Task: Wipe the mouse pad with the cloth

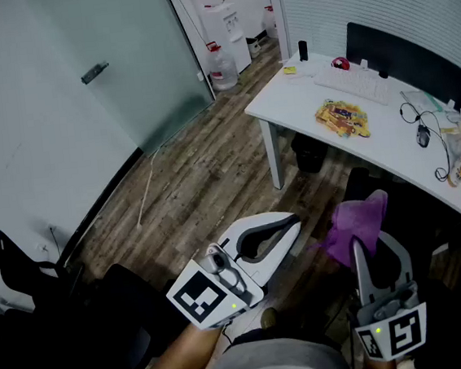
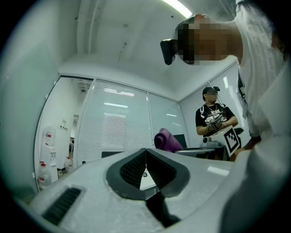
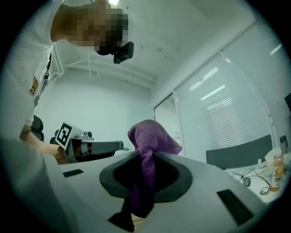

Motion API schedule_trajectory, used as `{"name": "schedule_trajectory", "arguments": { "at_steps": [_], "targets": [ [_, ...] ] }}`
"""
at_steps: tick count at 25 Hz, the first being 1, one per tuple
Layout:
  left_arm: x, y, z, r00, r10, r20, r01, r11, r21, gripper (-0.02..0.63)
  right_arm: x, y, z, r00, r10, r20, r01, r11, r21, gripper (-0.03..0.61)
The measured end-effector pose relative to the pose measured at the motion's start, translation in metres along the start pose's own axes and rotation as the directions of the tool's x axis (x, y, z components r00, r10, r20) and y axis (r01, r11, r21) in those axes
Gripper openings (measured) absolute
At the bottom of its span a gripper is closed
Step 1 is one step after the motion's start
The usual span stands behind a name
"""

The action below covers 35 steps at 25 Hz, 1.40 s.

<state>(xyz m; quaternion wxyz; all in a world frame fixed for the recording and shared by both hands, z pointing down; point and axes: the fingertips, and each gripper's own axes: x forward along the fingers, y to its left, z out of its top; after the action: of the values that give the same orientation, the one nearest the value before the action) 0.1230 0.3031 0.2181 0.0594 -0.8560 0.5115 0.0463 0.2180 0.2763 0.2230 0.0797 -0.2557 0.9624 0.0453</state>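
- Well short of the desk [image 1: 304,102], right gripper [image 3: 144,157] clamps the purple cloth [image 3: 148,134].
- Left gripper [image 2: 146,154] closed, empty.
- Wiping not begun; mouse pad not discernible.

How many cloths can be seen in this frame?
1. The purple cloth is pinched in the right gripper, short of the desk. Others may be hidden in the desk's clutter.

No legible text or numbers.
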Motion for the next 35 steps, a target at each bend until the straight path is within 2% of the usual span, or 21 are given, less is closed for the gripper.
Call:
{"name": "schedule_trajectory", "arguments": {
  "at_steps": [11,22,35],
  "targets": [
    [-0.010,0.007,0.000,1.000,0.002,0.016,-0.002,1.000,-0.007,0.015,0.002,0.003,0.004,1.000,-0.016,0.024,0.015,0.999,0.028,0.065],
    [-0.035,0.042,0.004,0.999,-0.011,0.033,0.011,1.000,0.015,0.015,0.026,0.022,0.006,0.998,-0.052,0.028,0.052,0.999,0.009,0.066],
    [-0.054,0.091,-0.002,0.997,-0.028,0.069,0.027,1.000,0.005,0.015,0.065,0.038,0.004,0.995,-0.089,0.043,0.090,0.996,-0.021,0.066]
  ]
}}
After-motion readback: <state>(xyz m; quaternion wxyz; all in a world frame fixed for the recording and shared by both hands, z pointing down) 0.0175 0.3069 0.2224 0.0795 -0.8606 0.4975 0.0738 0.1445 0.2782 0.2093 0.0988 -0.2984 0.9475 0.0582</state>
